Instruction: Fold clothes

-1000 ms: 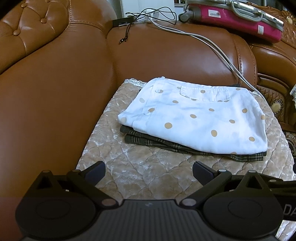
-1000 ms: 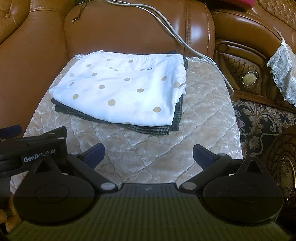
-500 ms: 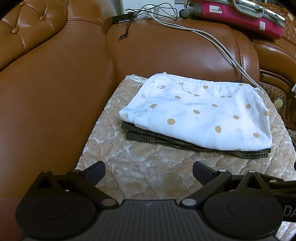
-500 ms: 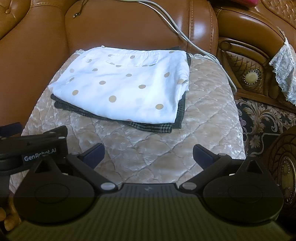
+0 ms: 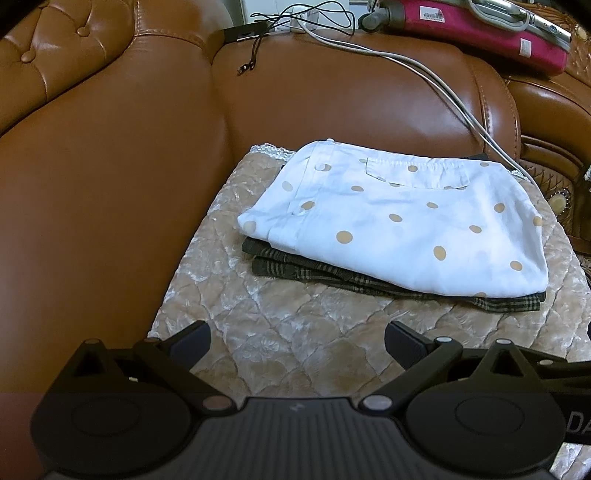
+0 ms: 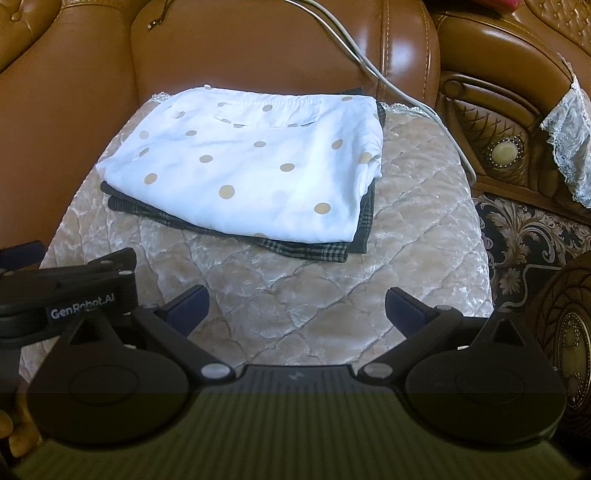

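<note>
While both grippers gape, folded dotted cotton garment (image 5: 399, 221), quilted velvet cushion (image 5: 295, 317)

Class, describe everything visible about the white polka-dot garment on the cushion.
The white polka-dot garment is thin white cloth with tan dots, a buttoned placket and a gathered seam near its far edge. It is folded into a flat rectangle atop a folded dark plaid garment on the quilted cushion. Neither gripper touches it.

A home living room is indicated by a tufted brown leather sofa (image 5: 110, 166), a quilted seat cushion (image 6: 424, 221) and, at 1 o'clock, a pink suitcase (image 5: 480, 33).
</note>
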`<state>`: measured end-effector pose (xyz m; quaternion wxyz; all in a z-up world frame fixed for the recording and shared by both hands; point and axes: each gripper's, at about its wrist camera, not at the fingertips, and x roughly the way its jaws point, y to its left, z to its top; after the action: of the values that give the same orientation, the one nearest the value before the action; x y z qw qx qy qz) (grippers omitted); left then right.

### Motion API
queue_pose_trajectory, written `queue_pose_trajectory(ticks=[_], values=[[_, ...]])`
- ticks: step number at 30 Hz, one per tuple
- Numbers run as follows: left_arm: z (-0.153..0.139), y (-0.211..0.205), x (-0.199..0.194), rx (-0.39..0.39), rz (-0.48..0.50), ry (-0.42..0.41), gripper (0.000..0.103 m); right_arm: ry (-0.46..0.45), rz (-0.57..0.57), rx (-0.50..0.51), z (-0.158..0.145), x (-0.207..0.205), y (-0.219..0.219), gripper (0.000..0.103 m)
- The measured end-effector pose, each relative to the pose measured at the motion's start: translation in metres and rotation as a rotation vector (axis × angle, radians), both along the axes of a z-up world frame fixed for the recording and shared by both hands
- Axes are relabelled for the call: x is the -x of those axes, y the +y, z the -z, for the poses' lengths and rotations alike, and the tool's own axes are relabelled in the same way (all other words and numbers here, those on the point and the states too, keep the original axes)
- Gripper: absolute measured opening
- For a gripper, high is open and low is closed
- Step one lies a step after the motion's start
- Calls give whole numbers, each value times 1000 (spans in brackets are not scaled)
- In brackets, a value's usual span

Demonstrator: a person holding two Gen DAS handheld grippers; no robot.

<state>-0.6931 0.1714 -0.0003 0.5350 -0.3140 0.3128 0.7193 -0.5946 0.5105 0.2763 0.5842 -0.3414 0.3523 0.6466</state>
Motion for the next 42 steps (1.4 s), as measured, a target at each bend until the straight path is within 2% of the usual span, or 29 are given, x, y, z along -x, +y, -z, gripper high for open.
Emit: queue_pose_trajectory(ticks=[42], values=[[13,7,1,44,0,5,103,8,-3,49,12,0,7,103]])
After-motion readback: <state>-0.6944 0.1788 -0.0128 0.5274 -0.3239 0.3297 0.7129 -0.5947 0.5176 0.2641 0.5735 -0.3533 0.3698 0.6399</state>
